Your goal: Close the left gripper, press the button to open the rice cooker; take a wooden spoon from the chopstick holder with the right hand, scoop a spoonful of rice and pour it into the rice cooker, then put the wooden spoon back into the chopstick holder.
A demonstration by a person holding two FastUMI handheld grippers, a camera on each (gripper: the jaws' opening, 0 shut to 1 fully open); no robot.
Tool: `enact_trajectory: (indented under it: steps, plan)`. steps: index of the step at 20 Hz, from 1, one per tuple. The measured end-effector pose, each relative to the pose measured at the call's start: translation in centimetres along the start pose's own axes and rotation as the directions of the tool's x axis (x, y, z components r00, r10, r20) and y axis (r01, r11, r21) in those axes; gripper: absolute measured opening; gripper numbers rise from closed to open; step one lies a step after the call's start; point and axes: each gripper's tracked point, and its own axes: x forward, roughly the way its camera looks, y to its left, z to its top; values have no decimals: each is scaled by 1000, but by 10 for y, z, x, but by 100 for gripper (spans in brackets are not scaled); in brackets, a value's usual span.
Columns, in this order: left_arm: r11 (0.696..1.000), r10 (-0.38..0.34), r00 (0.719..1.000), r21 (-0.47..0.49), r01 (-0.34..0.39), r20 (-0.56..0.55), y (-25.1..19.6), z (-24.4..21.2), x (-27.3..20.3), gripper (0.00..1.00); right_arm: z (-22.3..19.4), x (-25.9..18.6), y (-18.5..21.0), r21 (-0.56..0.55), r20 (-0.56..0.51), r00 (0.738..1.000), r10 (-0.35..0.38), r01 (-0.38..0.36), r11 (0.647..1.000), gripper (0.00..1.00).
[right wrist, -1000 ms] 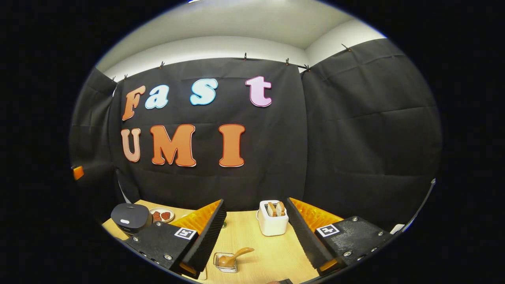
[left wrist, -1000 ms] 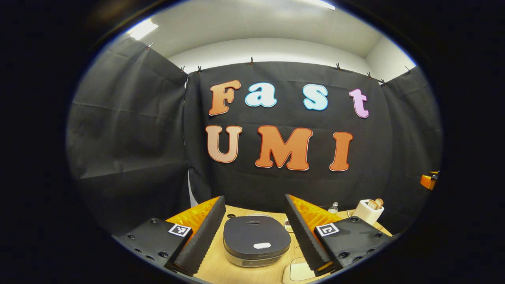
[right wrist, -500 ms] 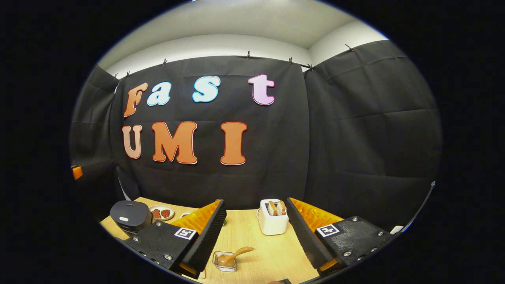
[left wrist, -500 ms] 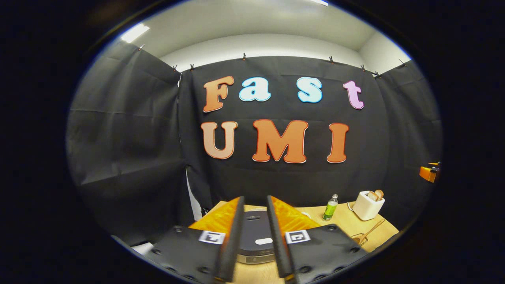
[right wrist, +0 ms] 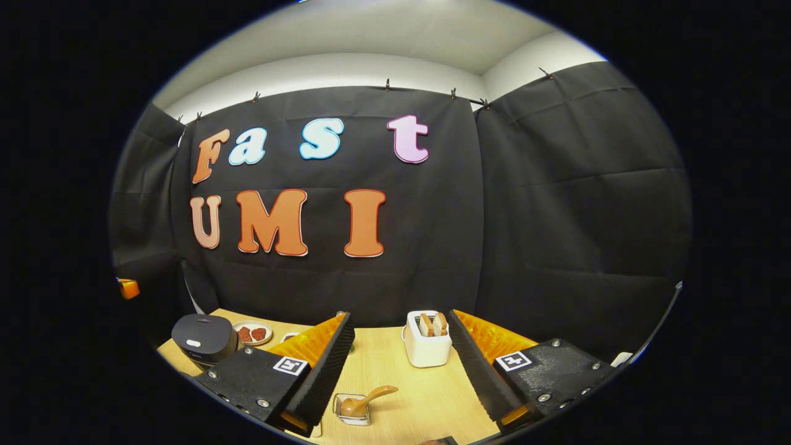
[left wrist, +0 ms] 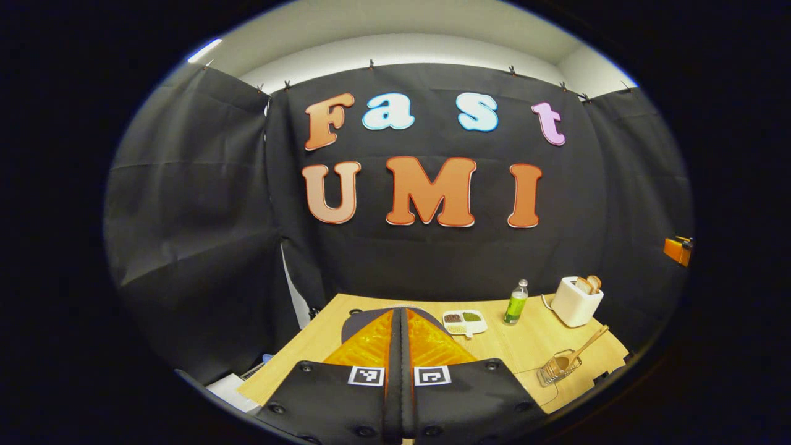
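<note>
Notably, the left tongs (left wrist: 400, 377) are pressed fully together, holding nothing, their tips poised above the dark lid of the rice cooker (right wrist: 204, 337), which the left gripper view hides almost wholly behind the fingers. Because the release button cannot be made out from that angle, the press risks landing off target on the smooth lid, sliding, or nudging the cooker along the bench (left wrist: 531, 340). The right tongs (right wrist: 400, 364) stand wide and empty, facing a white toaster (right wrist: 426, 346). The wooden spoon (right wrist: 364, 400) leans in the small chopstick holder (right wrist: 352, 413) near them; a light holder may tip or drag when the spoon is lifted. The bench is pale wood, carrying also 1 green bottle (left wrist: 515, 303), a divided dish (left wrist: 464, 320) and a plate (right wrist: 253, 334). Black cloth walls the booth below a white ceiling.
</note>
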Motion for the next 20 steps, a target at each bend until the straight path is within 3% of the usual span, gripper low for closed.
enact_trajectory:
  steps: [5, 6, 7, 9, 10, 12, 16, 17, 20]
  plan:
    - [997, -65, 992, -44, 60, -105, -18, -39, 34, 4, -7, -2, -5, -4, -19, 1000, -11, 11, 1000, 100]
    - [997, -73, 990, -47, 67, -120, -22, -44, 41, 0, -7, -2, -5, -1, -20, 1000, -12, 12, 1000, 100]
    - [996, -83, 988, -44, 78, -129, -23, -50, 51, 4, -8, -2, -6, 0, -22, 1000, -14, 14, 1000, 100]
    - [995, -87, 982, -54, 79, -168, -21, -67, 69, 4, -10, -3, -9, -3, -28, 999, -22, 22, 1000, 95]
    - [994, -93, 976, -71, 81, -196, -21, -76, 76, 4, -12, -2, -9, -5, -33, 999, -23, 22, 1000, 100]
    - [994, -95, 964, -77, 78, -248, -21, -96, 88, 4, -16, -2, -11, -18, -48, 998, -28, 27, 999, 95]
    - [996, -88, 940, -49, 77, -329, -19, -132, 107, 4, -19, -1, -20, -30, -60, 997, -50, 48, 998, 95]
    - [995, -92, 934, -55, 78, -346, -20, -141, 108, 0, -21, -1, -20, -22, -66, 997, -47, 46, 999, 95]
    - [995, -99, 922, -59, 82, -375, -21, -154, 113, 4, -26, 1, -23, -13, -79, 995, -54, 53, 998, 95]
